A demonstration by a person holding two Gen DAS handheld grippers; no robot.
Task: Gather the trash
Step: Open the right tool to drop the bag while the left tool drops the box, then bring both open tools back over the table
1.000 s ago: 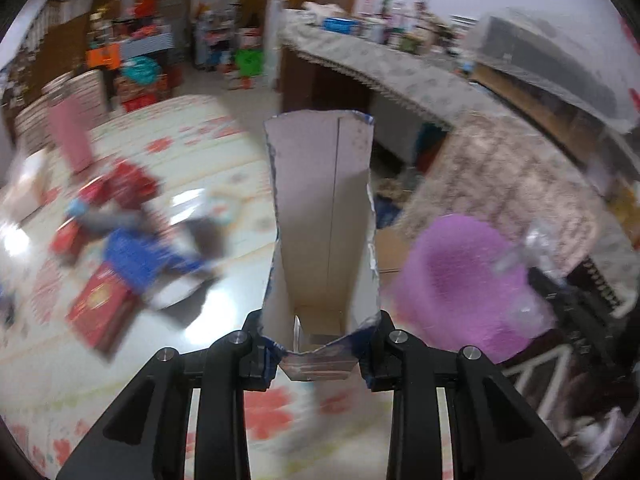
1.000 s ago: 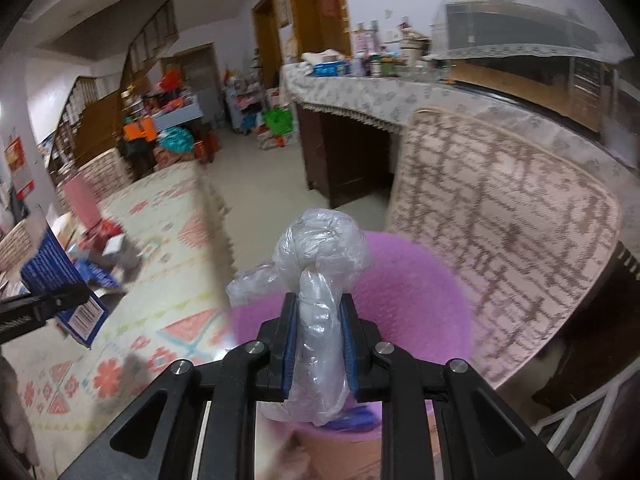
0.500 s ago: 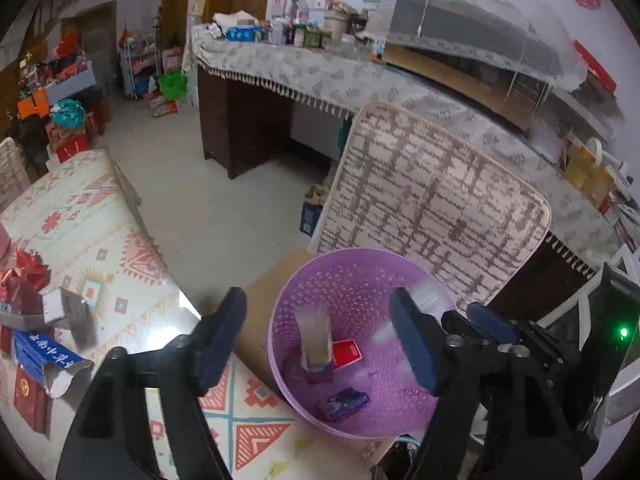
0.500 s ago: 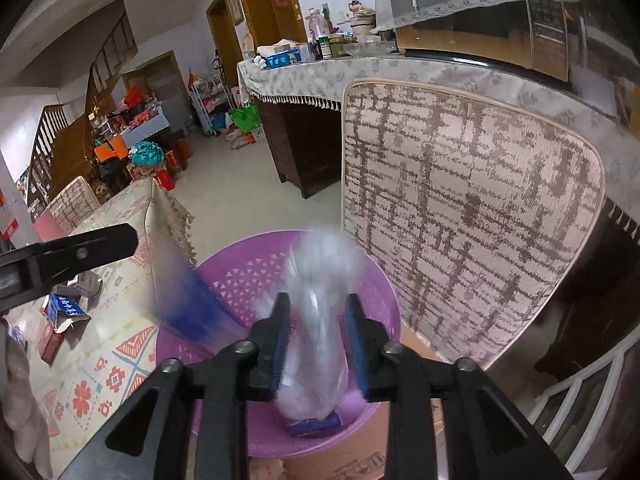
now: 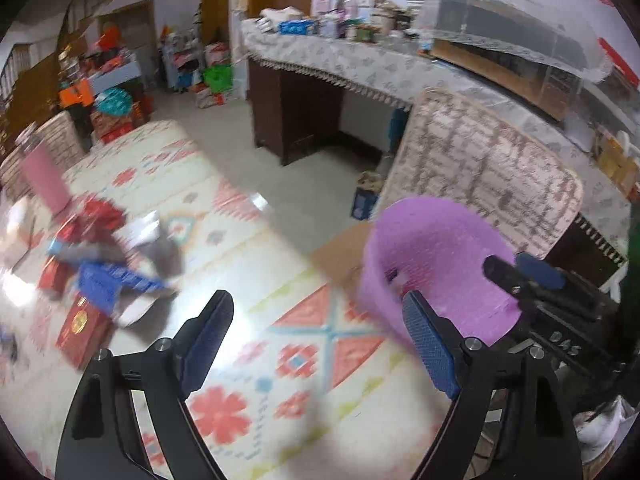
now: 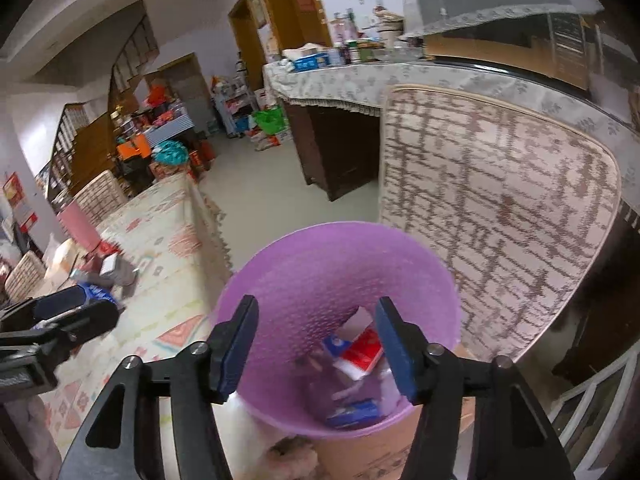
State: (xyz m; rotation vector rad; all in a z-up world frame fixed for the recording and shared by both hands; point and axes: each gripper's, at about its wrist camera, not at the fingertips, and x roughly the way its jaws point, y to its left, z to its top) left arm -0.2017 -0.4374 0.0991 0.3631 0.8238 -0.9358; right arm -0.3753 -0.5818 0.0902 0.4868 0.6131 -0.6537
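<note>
A purple plastic basket (image 6: 340, 272) stands beside the table, below my right gripper (image 6: 316, 306). Its jaws are opening with nothing between them. In the basket lie a red-and-white pack (image 6: 360, 354) and a blue wrapper (image 6: 352, 414). My left gripper (image 5: 318, 304) hangs over the patterned tablecloth (image 5: 248, 216), its jaws opening and empty. The basket (image 5: 440, 264) is to its right. A blue carton (image 5: 108, 280) and red boxes (image 5: 80, 328) lie blurred at the table's left. Each gripper shows in the other's view: the right gripper (image 5: 520, 276), the left gripper (image 6: 60, 308).
A patterned chair back (image 6: 500, 208) rises right behind the basket. The basket sits on a cardboard box (image 6: 360, 456). A long sideboard with a lace cloth (image 5: 360, 64) runs along the far wall, with bare floor (image 5: 312, 184) between it and the table.
The left gripper let go of the tall carton and the right let go of the clear plastic bag, both over the basket. The left has since swung back toward the table.
</note>
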